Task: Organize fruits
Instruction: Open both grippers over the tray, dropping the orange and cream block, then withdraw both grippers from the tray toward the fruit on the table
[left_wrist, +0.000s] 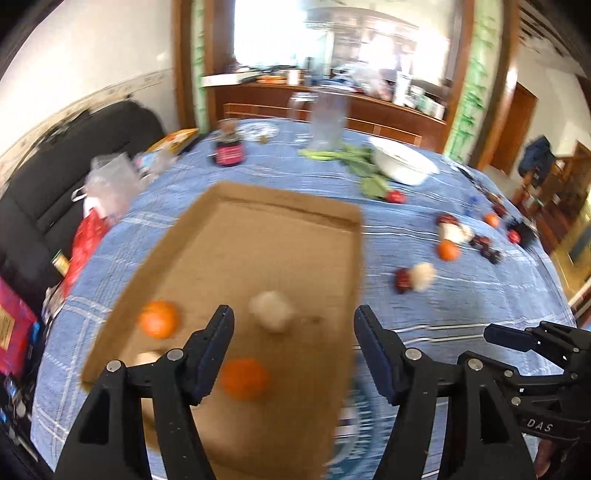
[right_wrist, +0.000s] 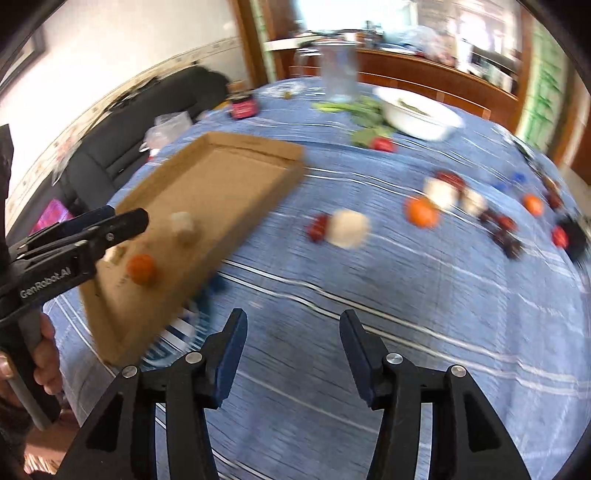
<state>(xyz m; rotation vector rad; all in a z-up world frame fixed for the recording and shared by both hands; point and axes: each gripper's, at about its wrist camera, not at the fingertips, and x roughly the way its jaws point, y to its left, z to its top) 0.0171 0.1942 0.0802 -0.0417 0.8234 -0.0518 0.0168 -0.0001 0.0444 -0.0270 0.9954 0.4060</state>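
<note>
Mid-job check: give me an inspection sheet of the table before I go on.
Surface: blue striped tablecloth.
Job's things: cardboard tray holds two oranges and a pale fruit; more oranges, pale and dark red pieces lie loose on the cloth.
Clutter: white bowl, greens, clear jar, dark jar.
Grippers: left gripper and right gripper open, empty.
Cables: nothing seen.
Surroundings: black sofa, wooden counter.

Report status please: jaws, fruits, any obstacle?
Left gripper and right gripper: jaws open, empty. Two oranges in the cardboard tray, more fruit loose on the tablecloth. No obstacle.
</note>
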